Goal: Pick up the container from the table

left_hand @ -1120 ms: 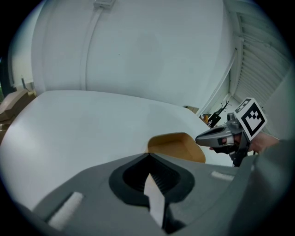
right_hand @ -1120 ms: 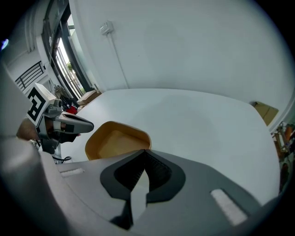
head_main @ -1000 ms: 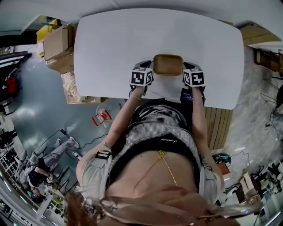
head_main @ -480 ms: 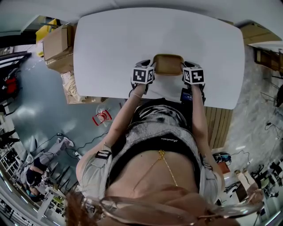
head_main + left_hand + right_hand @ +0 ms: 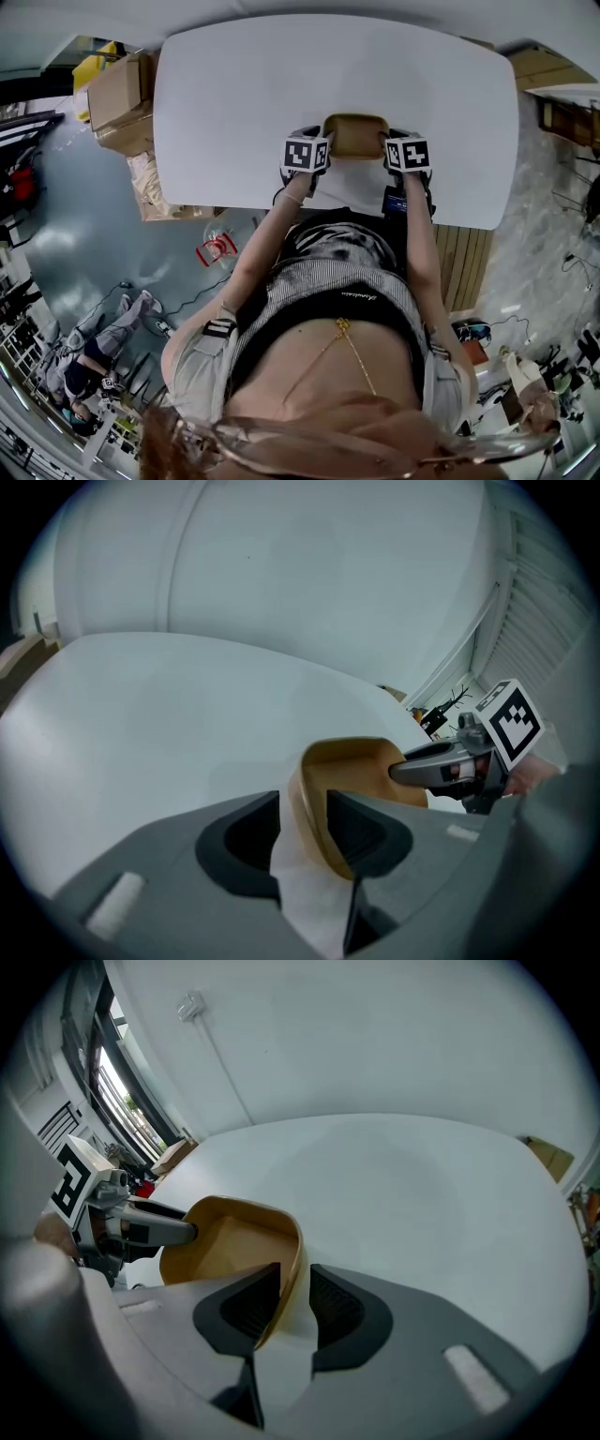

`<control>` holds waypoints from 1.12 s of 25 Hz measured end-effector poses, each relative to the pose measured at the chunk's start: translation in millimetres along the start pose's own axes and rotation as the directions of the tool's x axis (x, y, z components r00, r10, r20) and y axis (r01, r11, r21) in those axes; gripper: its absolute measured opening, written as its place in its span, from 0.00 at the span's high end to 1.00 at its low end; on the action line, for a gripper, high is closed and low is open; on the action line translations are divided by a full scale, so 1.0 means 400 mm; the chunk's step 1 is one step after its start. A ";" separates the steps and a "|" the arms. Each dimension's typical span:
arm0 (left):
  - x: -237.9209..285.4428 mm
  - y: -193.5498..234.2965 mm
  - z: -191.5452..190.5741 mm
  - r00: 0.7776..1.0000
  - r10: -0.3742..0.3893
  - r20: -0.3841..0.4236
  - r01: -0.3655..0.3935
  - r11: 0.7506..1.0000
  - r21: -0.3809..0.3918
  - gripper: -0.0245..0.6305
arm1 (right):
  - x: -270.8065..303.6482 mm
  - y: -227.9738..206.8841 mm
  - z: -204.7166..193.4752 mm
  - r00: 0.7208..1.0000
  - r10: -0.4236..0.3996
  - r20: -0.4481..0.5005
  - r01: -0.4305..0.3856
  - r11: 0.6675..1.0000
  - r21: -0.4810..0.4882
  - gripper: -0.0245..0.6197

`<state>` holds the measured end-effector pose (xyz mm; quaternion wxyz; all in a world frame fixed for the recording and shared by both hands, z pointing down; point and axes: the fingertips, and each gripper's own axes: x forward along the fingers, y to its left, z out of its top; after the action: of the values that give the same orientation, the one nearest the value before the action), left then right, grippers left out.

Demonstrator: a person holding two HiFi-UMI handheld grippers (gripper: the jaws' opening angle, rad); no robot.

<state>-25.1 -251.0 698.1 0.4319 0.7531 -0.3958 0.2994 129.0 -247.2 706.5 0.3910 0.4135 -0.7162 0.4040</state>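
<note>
in the head view the marker cubes (image 5: 306, 155) cover the jaws of the left gripper (image 5: 312, 141) and the right gripper (image 5: 398, 141), and both ends of the container (image 5: 355, 136). it cannot be told whether the container rests on the table (image 5: 244, 103) or hangs just above it. in each gripper view the jaws hide the lower part of the wall they pinch. the boxes (image 5: 117, 94) at left lie partly behind the table. the floor clutter (image 5: 216, 251) is too small to name.
</note>
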 end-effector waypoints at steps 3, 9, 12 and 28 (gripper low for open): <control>0.010 0.000 -0.006 1.000 -0.005 -0.018 0.005 1.000 -0.010 0.72 | 0.008 -0.002 -0.001 1.000 0.003 -0.014 -0.003 1.000 0.003 0.77; 0.028 -0.003 -0.025 0.999 -0.012 -0.053 0.012 1.000 -0.014 0.72 | 0.018 -0.009 -0.010 0.999 0.005 -0.040 -0.005 1.000 0.003 0.80; 0.030 -0.008 -0.029 0.998 -0.022 -0.061 0.022 1.000 -0.008 0.75 | 0.020 -0.004 -0.008 0.999 0.001 -0.044 -0.002 1.000 -0.004 0.83; 0.022 -0.015 -0.029 0.998 -0.007 -0.065 0.005 1.000 -0.021 0.85 | 0.010 -0.003 0.003 1.000 -0.022 -0.013 0.022 1.000 -0.010 0.87</control>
<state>-16.9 -241.7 707.7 0.4532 0.7397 -0.3822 0.3184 128.5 -249.8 709.9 0.4023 0.4168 -0.7108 0.3990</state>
